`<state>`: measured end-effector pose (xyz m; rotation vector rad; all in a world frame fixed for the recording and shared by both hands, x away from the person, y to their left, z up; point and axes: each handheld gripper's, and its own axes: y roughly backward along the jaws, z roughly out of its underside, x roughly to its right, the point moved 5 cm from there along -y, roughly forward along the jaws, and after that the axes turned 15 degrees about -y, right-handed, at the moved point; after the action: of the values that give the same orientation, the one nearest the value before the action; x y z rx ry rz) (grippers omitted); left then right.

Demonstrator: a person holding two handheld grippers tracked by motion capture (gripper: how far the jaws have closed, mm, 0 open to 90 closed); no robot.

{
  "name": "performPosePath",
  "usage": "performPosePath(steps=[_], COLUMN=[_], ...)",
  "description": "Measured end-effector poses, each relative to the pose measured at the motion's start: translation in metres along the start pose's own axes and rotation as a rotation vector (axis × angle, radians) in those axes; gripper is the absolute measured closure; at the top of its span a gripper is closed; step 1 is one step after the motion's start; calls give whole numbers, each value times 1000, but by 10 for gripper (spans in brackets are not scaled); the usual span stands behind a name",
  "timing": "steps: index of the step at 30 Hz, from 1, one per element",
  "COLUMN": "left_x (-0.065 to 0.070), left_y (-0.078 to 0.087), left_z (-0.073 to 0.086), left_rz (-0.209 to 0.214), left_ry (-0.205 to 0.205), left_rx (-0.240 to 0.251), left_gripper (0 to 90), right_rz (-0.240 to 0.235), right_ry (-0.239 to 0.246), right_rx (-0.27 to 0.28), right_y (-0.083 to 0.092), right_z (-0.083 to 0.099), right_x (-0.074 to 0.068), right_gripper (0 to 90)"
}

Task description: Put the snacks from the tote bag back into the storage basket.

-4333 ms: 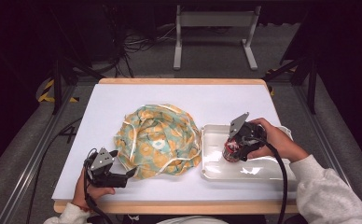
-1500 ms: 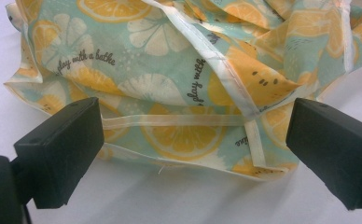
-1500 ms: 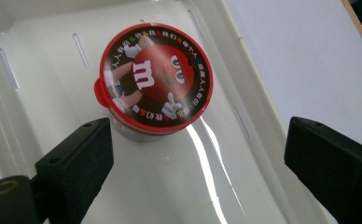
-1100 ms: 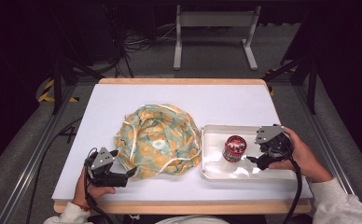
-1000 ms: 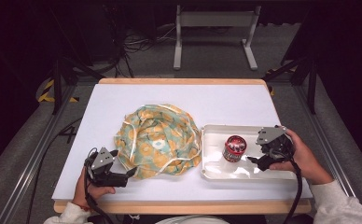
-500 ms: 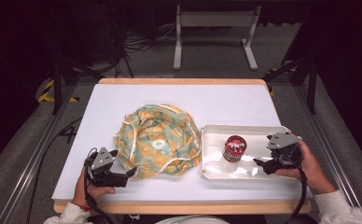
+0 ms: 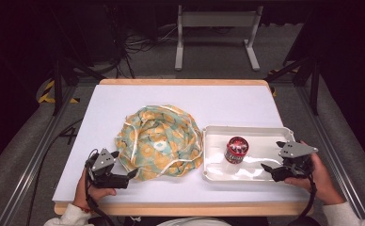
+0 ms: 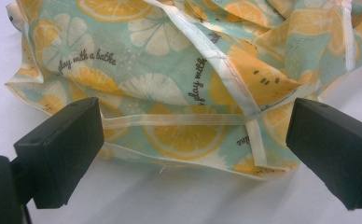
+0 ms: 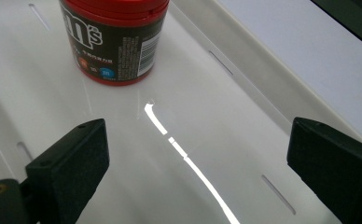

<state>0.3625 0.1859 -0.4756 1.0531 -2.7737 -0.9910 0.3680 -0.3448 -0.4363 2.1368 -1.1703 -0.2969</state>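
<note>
Nearest the table's front edge, at the left: left gripper (image 7: 124, 178) in a hand (image 7: 87, 190), jaws spread wide, gripping nothing, aimed at the near hem of the cloth (image 7: 159, 141). Between those jaws, up close: pale piping and a folded corner of the same cloth (image 8: 184, 88), printed with orange slices on mint, lying on the white tabletop, touched by neither jaw. At the front right: right gripper (image 7: 273, 170) in the other hand (image 7: 319, 181), likewise released, jaws wide apart and holding nothing, poised over the near right end of the tray (image 7: 265, 133). Just beyond, inside that white tray and left of its middle: tub (image 7: 236, 149), upright, red lid on, dark label, well clear of both jaws. Through the right gripper view: tub (image 9: 116, 39) standing ahead and to the left on the tray's glossy floor (image 9: 207, 140), a streak of glare running toward the camera. Farther back: bare white table (image 7: 190, 96), then a wooden rim, grey floor, cables (image 7: 143, 44) and a metal stand (image 7: 216, 33) in the dark.
</note>
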Motion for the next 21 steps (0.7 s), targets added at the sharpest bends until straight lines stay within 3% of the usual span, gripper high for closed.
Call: performPosePath(steps=[10,16,21], left_x=[0,0,-1], left_y=[0,-1,-2], left_z=[-1,-1,-2], left_rz=[-2,2,4], left_ry=[-7,-5,-2], left_rx=[3,3,5], left_gripper=[49,49,49], right_rz=[36,39,22], right_ry=[-89,-127,-173], right_rx=[71,82,125], right_y=[15,20,28], right_z=[13,22,28], right_x=[5,8,10], right_gripper=[59,57,59])
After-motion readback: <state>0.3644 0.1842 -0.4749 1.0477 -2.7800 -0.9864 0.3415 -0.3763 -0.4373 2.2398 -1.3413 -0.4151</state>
